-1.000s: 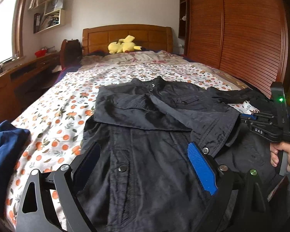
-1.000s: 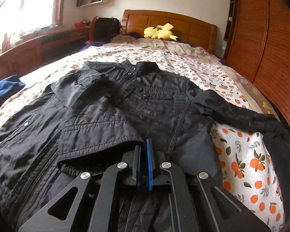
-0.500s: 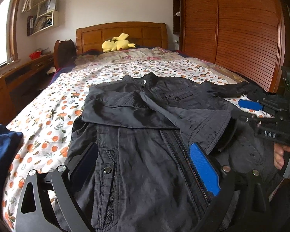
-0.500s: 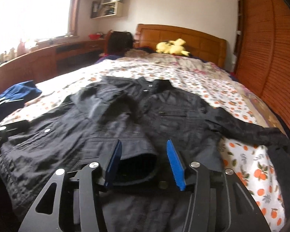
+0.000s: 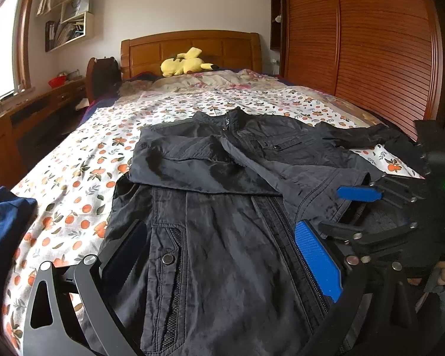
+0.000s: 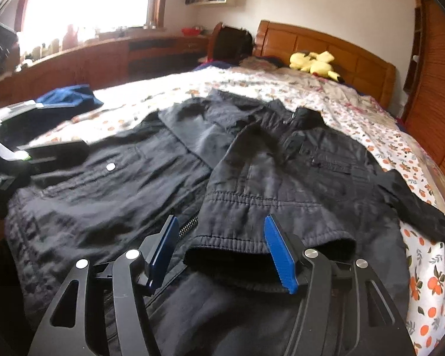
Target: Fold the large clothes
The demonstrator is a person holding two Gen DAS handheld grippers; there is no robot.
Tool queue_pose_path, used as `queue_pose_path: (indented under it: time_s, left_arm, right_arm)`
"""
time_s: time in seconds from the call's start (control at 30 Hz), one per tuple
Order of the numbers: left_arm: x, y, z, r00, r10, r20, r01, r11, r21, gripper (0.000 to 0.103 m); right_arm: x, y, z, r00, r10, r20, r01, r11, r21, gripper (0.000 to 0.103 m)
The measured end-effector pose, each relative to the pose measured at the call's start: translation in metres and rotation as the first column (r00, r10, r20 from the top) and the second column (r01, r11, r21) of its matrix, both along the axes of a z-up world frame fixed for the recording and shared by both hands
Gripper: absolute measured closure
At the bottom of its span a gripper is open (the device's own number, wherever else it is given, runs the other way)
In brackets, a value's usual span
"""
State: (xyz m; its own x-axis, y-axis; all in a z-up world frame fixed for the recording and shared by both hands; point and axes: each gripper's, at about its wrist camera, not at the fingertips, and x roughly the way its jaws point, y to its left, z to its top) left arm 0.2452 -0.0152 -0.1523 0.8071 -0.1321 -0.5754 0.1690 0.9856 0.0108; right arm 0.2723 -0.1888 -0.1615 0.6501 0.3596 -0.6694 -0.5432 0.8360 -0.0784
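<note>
A black jacket (image 5: 222, 231) lies front up on the flowered bed (image 5: 83, 160), collar toward the headboard. Its left sleeve (image 5: 210, 166) is folded across the chest, its cuff (image 6: 270, 231) lying on the front. The other sleeve (image 5: 359, 133) stretches out to the right. My left gripper (image 5: 219, 255) is open over the jacket's lower front. My right gripper (image 6: 222, 249) is open with the cuff lying between its blue pads (image 6: 279, 249), holding nothing. It also shows in the left wrist view (image 5: 356, 207).
A blue garment (image 5: 3, 231) lies at the bed's left edge. A yellow plush toy (image 5: 184, 63) sits by the wooden headboard. A wooden wardrobe (image 5: 356, 44) runs along the right side. A desk (image 5: 20, 118) and window stand on the left.
My right gripper has opened and let go of the sleeve cuff, which now lies on the jacket front. Both grippers have drawn back slightly.
</note>
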Motion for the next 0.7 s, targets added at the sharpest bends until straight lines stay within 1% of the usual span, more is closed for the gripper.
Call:
queue_pose_path:
  time_s: [0.17,0.2,0.27,0.3,0.33,0.4,0.5,0.7]
  left_arm:
    - [0.002,-0.001,-0.001,1.0,-0.001,-0.006,0.001,1.0,0.009,0.003]
    - [0.002,-0.001,-0.002,1.0,-0.001,-0.007,0.001,1.0,0.009,0.003]
    - [0.003,0.0,-0.002,1.0,0.0,-0.007,0.0,1.0,0.007,0.003]
    - [0.003,-0.001,-0.002,1.0,0.0,-0.007,0.0,1.0,0.007,0.003]
    - [0.002,-0.001,-0.002,1.0,-0.001,-0.007,0.001,1.0,0.008,0.003]
    - [0.003,0.0,-0.002,1.0,0.0,-0.008,0.0,1.0,0.01,0.003]
    - [0.003,0.0,-0.002,1.0,0.0,-0.008,0.0,1.0,0.007,0.003]
    - [0.004,0.0,-0.002,1.0,0.004,-0.008,-0.004,1.0,0.009,0.003]
  right_arm:
    - [0.013,0.003,-0.017,0.997,-0.045,-0.056,0.042,0.998,-0.047,0.047]
    - [0.013,0.002,-0.018,0.997,-0.047,-0.063,0.044,0.998,-0.047,0.051]
    - [0.014,-0.001,-0.019,0.996,-0.043,-0.078,0.04,0.999,-0.036,0.067]
    - [0.013,-0.002,-0.018,0.996,-0.038,-0.081,0.036,0.999,-0.027,0.084]
    - [0.012,-0.004,-0.017,0.996,-0.029,-0.084,0.028,0.999,-0.016,0.093]
    - [0.009,-0.007,-0.012,0.997,-0.029,-0.069,0.028,1.0,-0.003,0.096]
    - [0.003,-0.015,0.002,0.999,-0.036,-0.04,0.037,0.999,0.029,0.097]
    - [-0.017,-0.035,0.041,1.0,-0.023,0.01,0.021,0.988,0.153,0.098]
